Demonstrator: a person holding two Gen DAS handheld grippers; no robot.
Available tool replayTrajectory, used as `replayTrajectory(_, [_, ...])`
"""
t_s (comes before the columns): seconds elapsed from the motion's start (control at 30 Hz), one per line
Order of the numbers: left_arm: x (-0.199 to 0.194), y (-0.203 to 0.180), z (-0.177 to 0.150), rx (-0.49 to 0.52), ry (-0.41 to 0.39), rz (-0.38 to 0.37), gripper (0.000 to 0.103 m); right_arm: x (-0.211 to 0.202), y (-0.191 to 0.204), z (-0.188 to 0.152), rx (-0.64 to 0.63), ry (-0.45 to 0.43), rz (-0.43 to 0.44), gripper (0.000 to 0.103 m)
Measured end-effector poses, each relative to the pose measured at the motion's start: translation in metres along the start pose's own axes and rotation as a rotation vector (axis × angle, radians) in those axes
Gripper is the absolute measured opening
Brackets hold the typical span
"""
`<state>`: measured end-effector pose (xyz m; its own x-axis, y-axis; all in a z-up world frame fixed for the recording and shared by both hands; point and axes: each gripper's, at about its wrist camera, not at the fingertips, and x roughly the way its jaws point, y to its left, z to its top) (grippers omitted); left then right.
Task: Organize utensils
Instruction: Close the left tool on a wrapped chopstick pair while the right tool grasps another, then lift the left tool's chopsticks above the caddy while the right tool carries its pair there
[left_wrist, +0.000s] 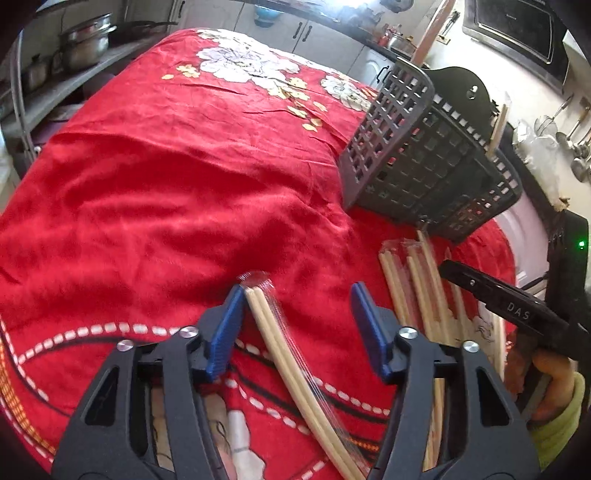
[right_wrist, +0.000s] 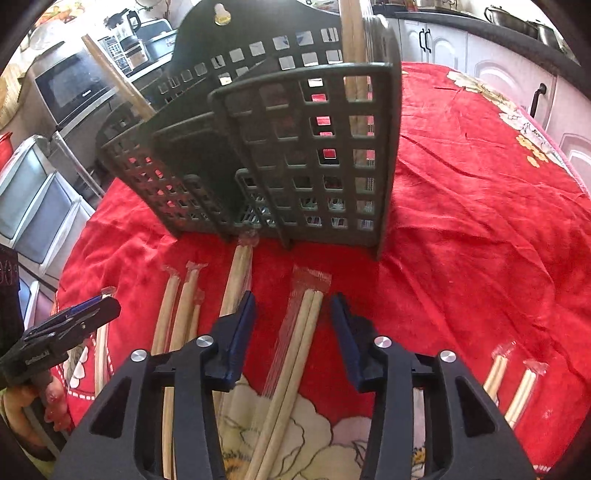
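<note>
From the left wrist view, the left gripper has its blue-padded jaws about half open over a wrapped pair of chopsticks lying between them; the pair's tip rests against the left pad, the right pad stands clear, and nothing is clamped. Beyond the right jaw lies a loose bunch of wrapped chopsticks, and further out stands the dark basket, a plastic lattice of square holes. Only this view shows the steel pots on a shelf far left of the jaws (and hanging ladles at the far right). The right gripper enters at the right edge.

From the right wrist view, the right gripper is partly open, straddling another wrapped pair that touches neither pad. The basket stands straight ahead of the jaws, chopsticks upright inside it. Two more wrapped pairs lie right of the jaws, seen only here, as does a microwave up left. The left gripper shows at the left edge.

The surface wears a crumpled red cloth with white flowers.
</note>
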<state>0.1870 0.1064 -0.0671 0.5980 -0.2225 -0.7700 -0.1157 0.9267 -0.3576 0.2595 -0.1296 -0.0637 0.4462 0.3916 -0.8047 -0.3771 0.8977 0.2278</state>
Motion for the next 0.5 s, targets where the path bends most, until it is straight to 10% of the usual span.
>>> replayTrajectory(0.5, [0.0, 0.023, 0.011, -0.101, -0.038, -0.012, 0.003, -0.001, -0.017, 0.003, 0.057, -0.04, 0.03, 0.013])
